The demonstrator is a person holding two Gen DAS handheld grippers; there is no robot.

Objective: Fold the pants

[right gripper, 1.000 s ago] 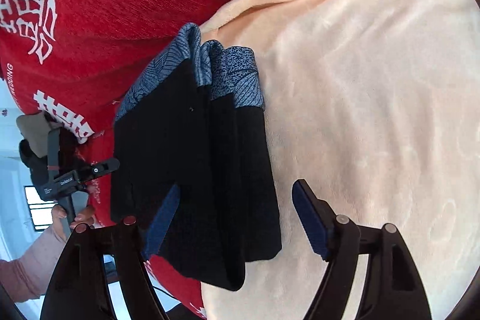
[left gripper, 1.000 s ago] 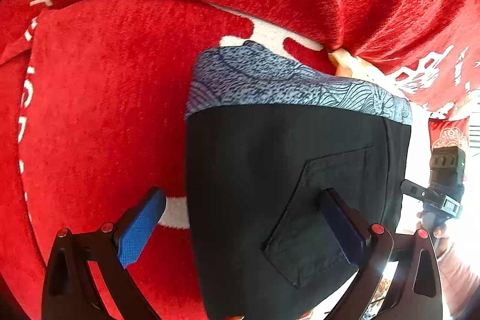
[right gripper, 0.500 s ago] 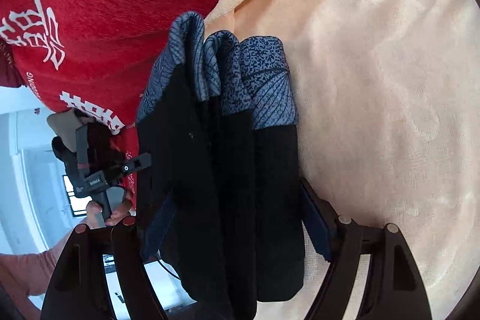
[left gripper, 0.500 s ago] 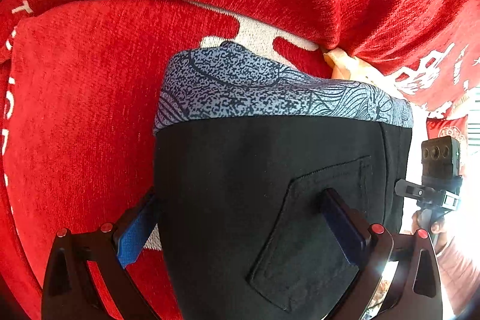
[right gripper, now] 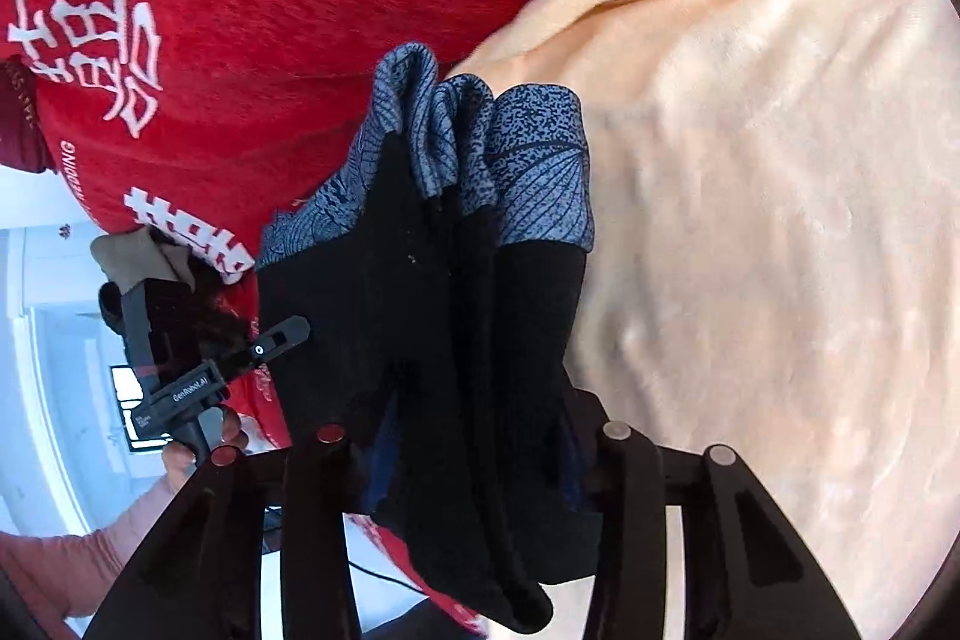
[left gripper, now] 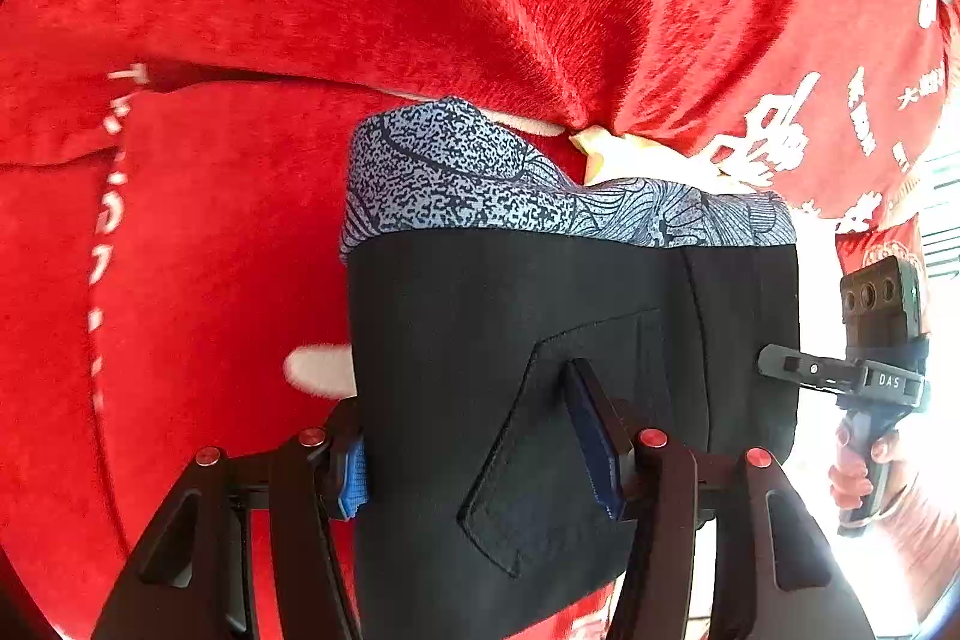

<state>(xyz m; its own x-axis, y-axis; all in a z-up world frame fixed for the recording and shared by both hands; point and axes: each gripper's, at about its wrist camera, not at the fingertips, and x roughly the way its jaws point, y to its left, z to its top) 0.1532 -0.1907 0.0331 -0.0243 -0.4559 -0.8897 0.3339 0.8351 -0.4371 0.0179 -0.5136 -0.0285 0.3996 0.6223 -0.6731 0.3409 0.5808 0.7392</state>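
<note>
We hold one pair of pants (left gripper: 540, 316), black with a blue patterned waistband (left gripper: 480, 178), folded into a thick bundle and gripped between two grippers. Our left gripper (left gripper: 480, 451) has just been closing and now clamps the bundle beside its one back pocket (left gripper: 540, 460). Our right gripper (right gripper: 474, 451) has likewise just closed on the stacked layers. Under the pants lie one red blanket (left gripper: 210, 250) with white characters and one peach blanket (right gripper: 750, 220). A bright white room shows at the edge.
</note>
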